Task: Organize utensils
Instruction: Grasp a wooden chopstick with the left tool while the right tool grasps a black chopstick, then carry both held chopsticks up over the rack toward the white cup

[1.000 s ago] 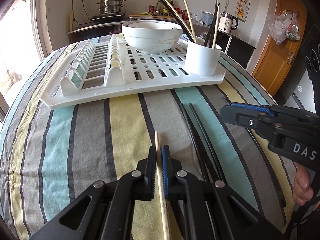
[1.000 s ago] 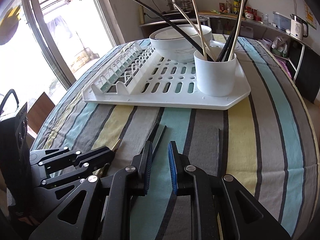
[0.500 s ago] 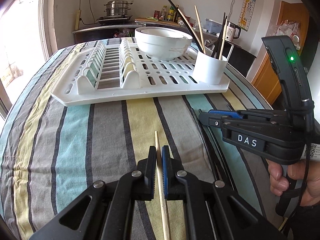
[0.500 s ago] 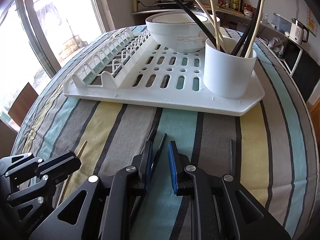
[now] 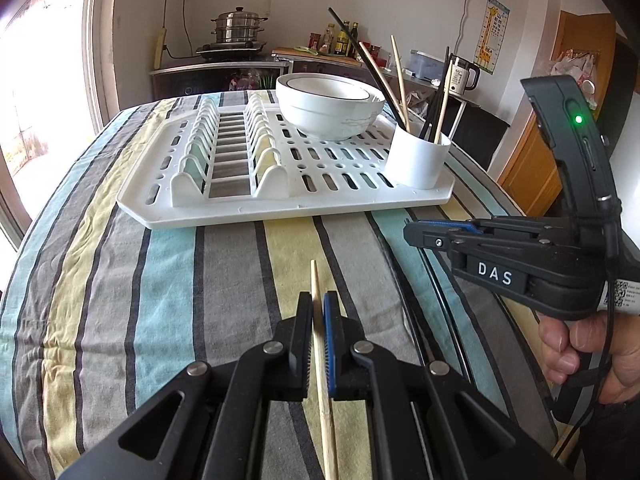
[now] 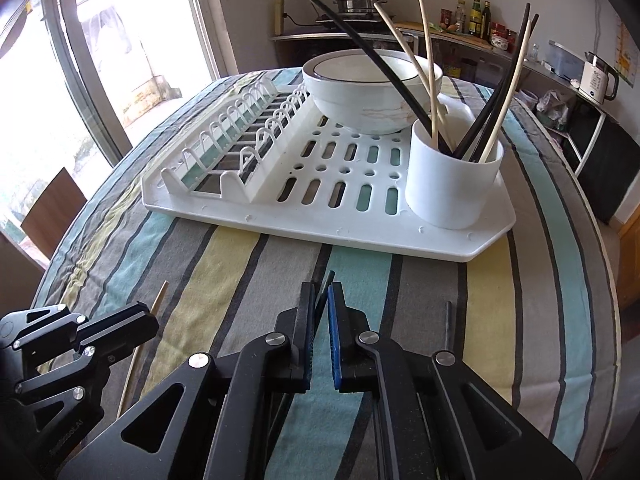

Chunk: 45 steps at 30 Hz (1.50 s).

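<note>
My left gripper (image 5: 318, 300) is shut on a light wooden chopstick (image 5: 315, 284) and holds it above the striped tablecloth. My right gripper (image 6: 321, 294) is shut on a black chopstick (image 6: 327, 282) whose tip pokes out between the pads. The right gripper also shows in the left wrist view (image 5: 412, 234), to the right of the left one. Another black chopstick (image 6: 448, 322) lies on the cloth just right of the right gripper. The white utensil cup (image 6: 454, 184) stands on the drying rack (image 6: 320, 228) and holds several black and wooden chopsticks.
A white bowl (image 6: 372, 92) sits on the rack behind the cup. Plate slots fill the rack's left half (image 5: 224, 152). The left gripper shows at the lower left of the right wrist view (image 6: 80, 332). The table edge (image 6: 608, 280) curves away at the right.
Both grippers have risen and drawn a little back from the rack. The right gripper has closed onto the black chopstick. The left gripper keeps its hold on the wooden chopstick.
</note>
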Motion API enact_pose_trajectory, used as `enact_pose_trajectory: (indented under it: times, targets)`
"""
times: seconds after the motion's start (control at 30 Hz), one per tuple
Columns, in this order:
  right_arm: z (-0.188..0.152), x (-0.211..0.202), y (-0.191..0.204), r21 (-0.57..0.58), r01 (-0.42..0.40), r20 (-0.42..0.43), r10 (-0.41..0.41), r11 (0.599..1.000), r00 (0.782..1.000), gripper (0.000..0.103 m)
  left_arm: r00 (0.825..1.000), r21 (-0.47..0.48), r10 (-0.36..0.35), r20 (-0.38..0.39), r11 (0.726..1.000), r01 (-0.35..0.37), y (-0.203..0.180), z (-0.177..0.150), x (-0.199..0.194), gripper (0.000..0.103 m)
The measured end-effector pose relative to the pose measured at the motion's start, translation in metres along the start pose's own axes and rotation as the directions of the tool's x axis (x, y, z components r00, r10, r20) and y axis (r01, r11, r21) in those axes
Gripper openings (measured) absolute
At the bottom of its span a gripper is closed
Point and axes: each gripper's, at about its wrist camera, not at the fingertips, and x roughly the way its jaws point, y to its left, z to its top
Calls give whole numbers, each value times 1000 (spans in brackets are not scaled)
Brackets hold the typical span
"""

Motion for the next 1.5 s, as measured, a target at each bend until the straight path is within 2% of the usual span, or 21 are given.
enact_pose_trajectory:
  times: [0.27, 0.8, 1.07, 1.5]
  targets:
    - [5, -56, -13, 24, -35, 120, 32, 999, 992, 6, 999, 11, -13, 38, 1000, 12, -7, 12, -19, 6]
    - [3, -90, -17, 20, -68, 201, 63, 997, 978, 6, 987, 14, -16, 159, 1000, 14, -15, 38, -73, 6]
    - [0, -123, -15, 0, -84, 273, 80, 996, 959, 5, 980, 37, -25, 199, 999, 18, -26, 41, -93, 6]
    - [-4, -169, -23, -12, -71, 383, 70, 997, 921, 4, 976, 70, -25, 218, 998, 10, -42, 51, -106, 6]
